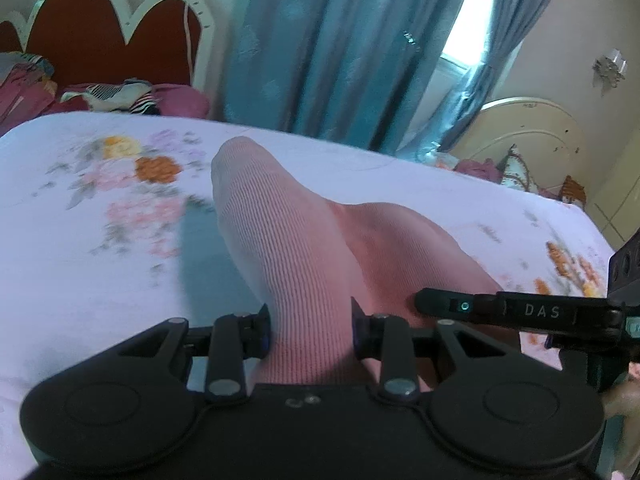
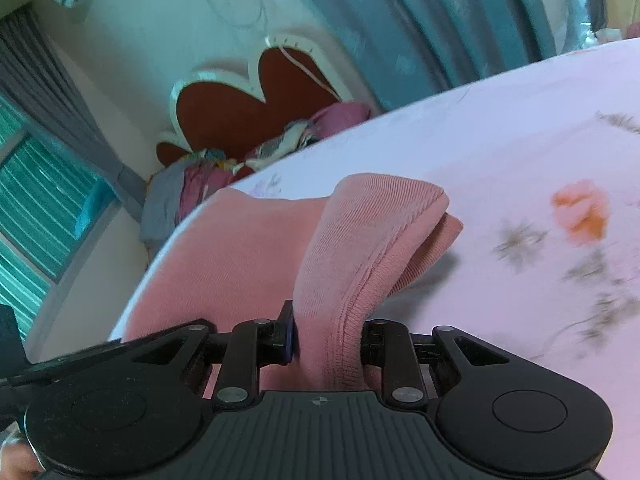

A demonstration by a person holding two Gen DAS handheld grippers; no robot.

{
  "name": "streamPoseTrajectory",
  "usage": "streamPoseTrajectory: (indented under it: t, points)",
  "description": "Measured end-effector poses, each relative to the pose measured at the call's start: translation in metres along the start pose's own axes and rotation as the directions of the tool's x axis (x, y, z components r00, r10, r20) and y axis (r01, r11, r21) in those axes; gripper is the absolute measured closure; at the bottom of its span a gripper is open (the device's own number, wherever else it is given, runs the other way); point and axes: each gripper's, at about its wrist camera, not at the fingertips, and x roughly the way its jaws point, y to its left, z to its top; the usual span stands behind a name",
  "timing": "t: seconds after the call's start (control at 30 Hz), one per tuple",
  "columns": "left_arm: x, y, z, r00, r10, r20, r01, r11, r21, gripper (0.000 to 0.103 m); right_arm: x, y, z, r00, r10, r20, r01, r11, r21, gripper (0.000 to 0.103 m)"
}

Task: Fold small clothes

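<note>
In the left wrist view, the left gripper [image 1: 311,330] is seen from behind, its two black fingers drawn in to a narrow gap and pressed on a ribbed band of a pink knitted garment [image 1: 280,240]. The gripped band runs up and away from the jaws as a raised, rounded fold, and more of the pink cloth spreads to the right behind it, above a pale lilac bedsheet printed with orange and pink flowers [image 1: 100,240]. The sheet is blurred. At the right edge, part of the right gripper [image 1: 520,314] is seen from the side, lying close beside the pink cloth; its jaws cannot be read from this view. Behind the bed, a red padded headboard with a scalloped white frame [image 1: 100,32] stands at the left, with teal curtains [image 1: 340,40] in the middle and a cream rounded cabinet [image 1: 532,128] at the right.

In the right wrist view, the right gripper [image 2: 328,344] is closed narrowly on a ribbed hem of the same pink garment [image 2: 360,248]. The hem is pinched between the pads and rises from them to a folded corner, which hangs above the flowered sheet [image 2: 520,160]. The rest of the garment lies spread to the left of the jaws, near the bed's edge. The headboard [image 2: 240,112] and crumpled bedding [image 2: 200,184] are seen beyond.
</note>
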Motion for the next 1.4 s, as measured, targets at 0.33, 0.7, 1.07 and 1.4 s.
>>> streamPoseTrajectory:
  t: [0.33,0.7,1.07,1.4]
  points:
    - [0.018,0.024,-0.025,0.999,0.05,-0.021,-0.049,0.998,0.028,0.053,0.019,-0.011,-0.012,0.979,-0.204,0.02,0.205,0.978,-0.044,0.07]
    - [-0.019,0.007,-0.009,0.98,0.078,0.185,-0.098,0.99,0.1,0.056,0.014,0.019,0.004,0.957,-0.252,0.146,0.278,0.939,-0.201,0.067]
    - [0.054,0.028,0.009,0.996,0.069,0.057,-0.069,0.998,-0.008,0.061,0.093,0.005,-0.001,0.911,-0.396,0.117,0.413,0.876,-0.251,0.067]
    - [0.005,0.011,0.001,0.992,0.086,0.096,-0.09,0.995,0.033,0.062,0.036,0.018,-0.011,0.935,-0.326,0.14,0.352,0.898,-0.263,0.067]
